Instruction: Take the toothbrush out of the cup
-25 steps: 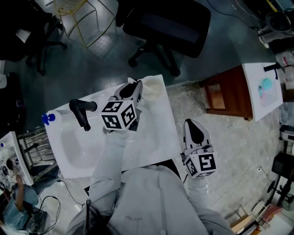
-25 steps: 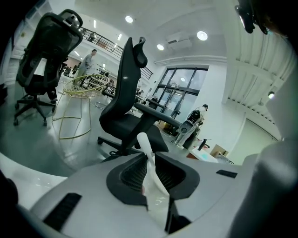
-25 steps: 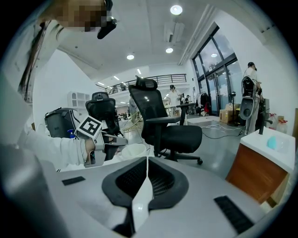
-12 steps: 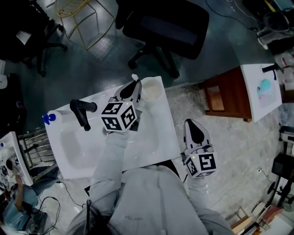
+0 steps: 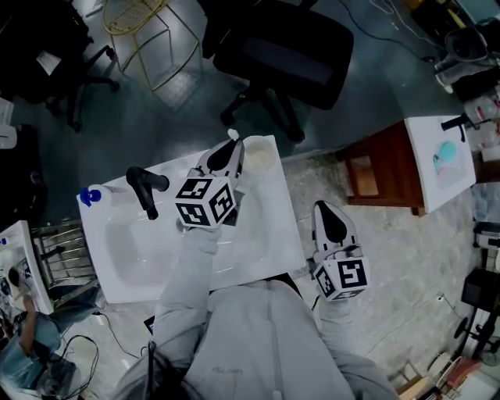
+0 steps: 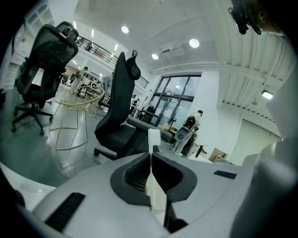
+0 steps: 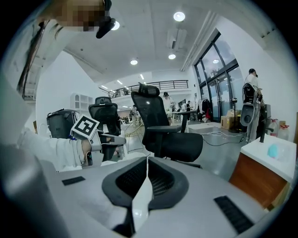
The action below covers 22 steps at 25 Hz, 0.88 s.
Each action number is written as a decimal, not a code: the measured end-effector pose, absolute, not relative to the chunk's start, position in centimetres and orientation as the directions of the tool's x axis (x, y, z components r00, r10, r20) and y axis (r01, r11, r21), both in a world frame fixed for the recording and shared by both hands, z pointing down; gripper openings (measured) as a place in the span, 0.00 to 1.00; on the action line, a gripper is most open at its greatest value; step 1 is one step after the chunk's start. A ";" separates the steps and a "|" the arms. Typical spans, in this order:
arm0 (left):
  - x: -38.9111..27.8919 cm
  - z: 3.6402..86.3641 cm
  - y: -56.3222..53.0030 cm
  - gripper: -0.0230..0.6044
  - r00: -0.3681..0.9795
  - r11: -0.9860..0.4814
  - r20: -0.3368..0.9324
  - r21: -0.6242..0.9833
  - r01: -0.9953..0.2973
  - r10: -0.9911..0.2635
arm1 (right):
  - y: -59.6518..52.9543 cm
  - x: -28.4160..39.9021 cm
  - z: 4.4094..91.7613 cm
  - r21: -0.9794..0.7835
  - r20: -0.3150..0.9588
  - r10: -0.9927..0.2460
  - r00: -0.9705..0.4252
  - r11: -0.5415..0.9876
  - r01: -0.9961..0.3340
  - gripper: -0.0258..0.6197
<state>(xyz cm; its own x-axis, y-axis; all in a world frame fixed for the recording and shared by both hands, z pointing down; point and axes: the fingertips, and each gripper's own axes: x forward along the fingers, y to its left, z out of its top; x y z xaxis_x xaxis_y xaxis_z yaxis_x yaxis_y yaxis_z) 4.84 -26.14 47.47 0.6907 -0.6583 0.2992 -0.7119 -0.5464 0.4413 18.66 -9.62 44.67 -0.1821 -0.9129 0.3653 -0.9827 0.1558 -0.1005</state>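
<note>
My left gripper point(image 5: 232, 145) hangs over the back right corner of the white sink counter point(image 5: 258, 234). Its jaws are shut on a white toothbrush point(image 5: 231, 134). In the left gripper view the toothbrush point(image 6: 154, 138) stands upright, pinched between the black pads, with its head poking past the left gripper's point(image 6: 152, 157) tips. The pale cup point(image 5: 262, 156) sits just right of those jaws; the brush's lower end is hidden, so I cannot tell whether it is inside the cup. My right gripper point(image 5: 328, 211) is shut and empty, off the counter's right edge, also seen as the right gripper point(image 7: 147, 161).
A black faucet point(image 5: 145, 189) and a blue-capped bottle point(image 5: 90, 195) stand at the basin's point(image 5: 129, 254) back left. A black office chair point(image 5: 281, 58) is beyond the counter, with a yellow wire frame point(image 5: 141, 23) further left. A brown wooden cabinet point(image 5: 383, 168) stands to the right.
The left jaws have closed on the toothbrush, whose head now shows past their tips. The right gripper has stayed where it was.
</note>
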 end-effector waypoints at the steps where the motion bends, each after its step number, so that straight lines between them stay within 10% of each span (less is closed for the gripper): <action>1: 4.8 47.1 -26.0 0.09 0.692 -0.550 0.293 0.438 -0.711 -0.660 | -9.6 18.6 44.5 -0.099 0.362 -0.914 -0.182 0.156 -0.983 0.08; 22: 1.3 36.5 -20.7 0.09 0.683 -0.635 0.157 0.268 -0.725 -0.713 | -9.6 15.9 38.9 -0.066 0.215 -0.941 -0.261 0.253 -0.965 0.08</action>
